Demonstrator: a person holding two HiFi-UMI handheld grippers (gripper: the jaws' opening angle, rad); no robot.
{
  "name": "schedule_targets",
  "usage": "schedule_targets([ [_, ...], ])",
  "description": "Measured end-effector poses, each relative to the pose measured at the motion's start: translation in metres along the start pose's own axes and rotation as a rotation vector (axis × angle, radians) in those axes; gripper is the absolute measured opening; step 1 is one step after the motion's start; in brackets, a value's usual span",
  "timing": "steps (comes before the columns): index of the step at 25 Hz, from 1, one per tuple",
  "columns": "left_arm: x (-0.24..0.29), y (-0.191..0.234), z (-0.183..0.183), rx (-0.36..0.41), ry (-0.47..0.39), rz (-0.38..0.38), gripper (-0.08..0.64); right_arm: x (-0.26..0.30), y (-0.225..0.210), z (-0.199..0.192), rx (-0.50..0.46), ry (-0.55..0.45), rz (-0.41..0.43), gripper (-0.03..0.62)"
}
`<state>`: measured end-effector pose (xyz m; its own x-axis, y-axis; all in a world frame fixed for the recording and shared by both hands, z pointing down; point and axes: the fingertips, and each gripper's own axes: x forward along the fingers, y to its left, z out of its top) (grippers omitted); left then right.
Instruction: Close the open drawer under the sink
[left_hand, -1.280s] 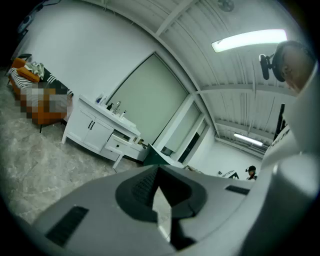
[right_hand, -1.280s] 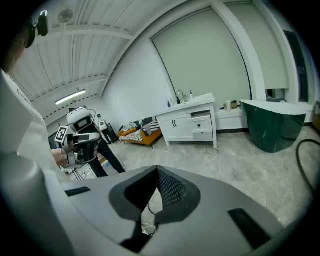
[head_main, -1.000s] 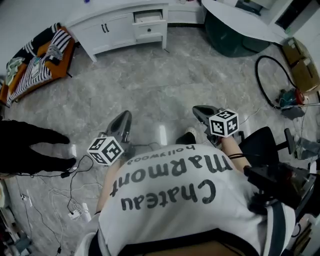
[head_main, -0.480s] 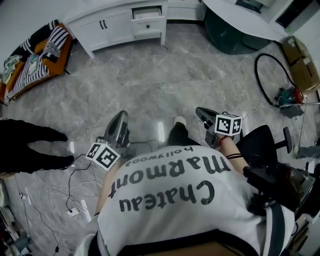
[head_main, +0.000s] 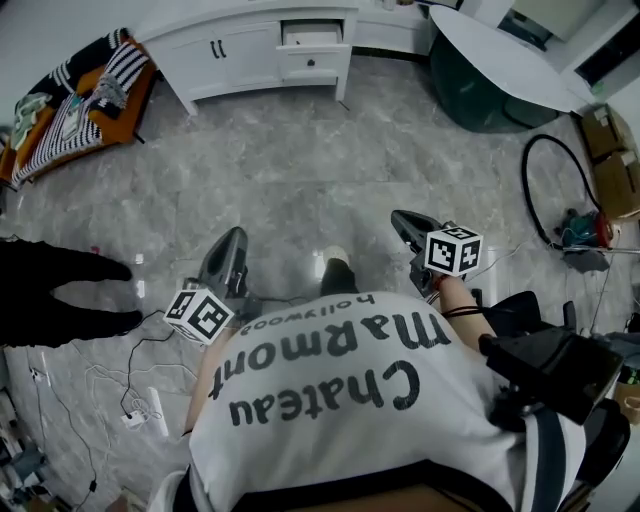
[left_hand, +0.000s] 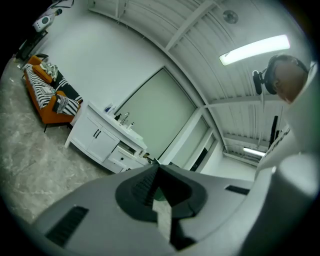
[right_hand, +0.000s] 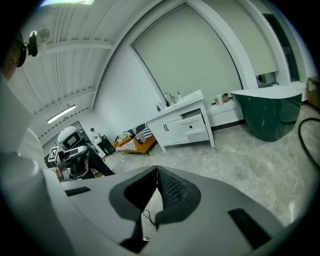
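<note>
The white sink cabinet (head_main: 245, 52) stands against the far wall, its top drawer (head_main: 312, 35) pulled out a little. It also shows far off in the left gripper view, cabinet (left_hand: 97, 140) with drawer (left_hand: 121, 155), and in the right gripper view, cabinet (right_hand: 172, 127) with drawer (right_hand: 192, 118). My left gripper (head_main: 236, 233) hangs over the marble floor, far short of the cabinet, shut and empty (left_hand: 157, 167). My right gripper (head_main: 397, 216) is level with it on the right, tips together, also empty (right_hand: 156, 169).
An orange bench with striped cloth (head_main: 75, 100) stands left of the cabinet. A dark green tub under a white tabletop (head_main: 495, 75) is at the back right. A cable hoop (head_main: 555, 185) and boxes (head_main: 612, 160) lie right. Another person's dark legs (head_main: 60, 300) and floor cables (head_main: 130, 400) are left.
Both grippers have travelled forward over the floor with the person, whose foot has stepped ahead. Their jaws stayed shut. The cabinet sits slightly more to the right in the head view.
</note>
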<state>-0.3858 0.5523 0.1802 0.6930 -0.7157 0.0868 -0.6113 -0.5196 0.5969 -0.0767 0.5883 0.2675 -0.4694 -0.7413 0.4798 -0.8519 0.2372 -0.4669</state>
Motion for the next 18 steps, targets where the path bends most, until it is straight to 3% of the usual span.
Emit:
schedule_targets([
  [5, 0.046, 0.011, 0.017, 0.018, 0.001, 0.039, 0.008, 0.041, -0.022, 0.051, -0.038, 0.013, 0.046, 0.012],
  [11, 0.157, 0.03, 0.041, 0.029, 0.032, 0.062, 0.008, 0.103, -0.088, 0.13, -0.044, 0.053, 0.084, 0.012],
  [18, 0.165, 0.032, 0.045, 0.042, -0.019, 0.043, 0.008, 0.112, -0.09, 0.137, -0.087, 0.052, 0.102, 0.012],
])
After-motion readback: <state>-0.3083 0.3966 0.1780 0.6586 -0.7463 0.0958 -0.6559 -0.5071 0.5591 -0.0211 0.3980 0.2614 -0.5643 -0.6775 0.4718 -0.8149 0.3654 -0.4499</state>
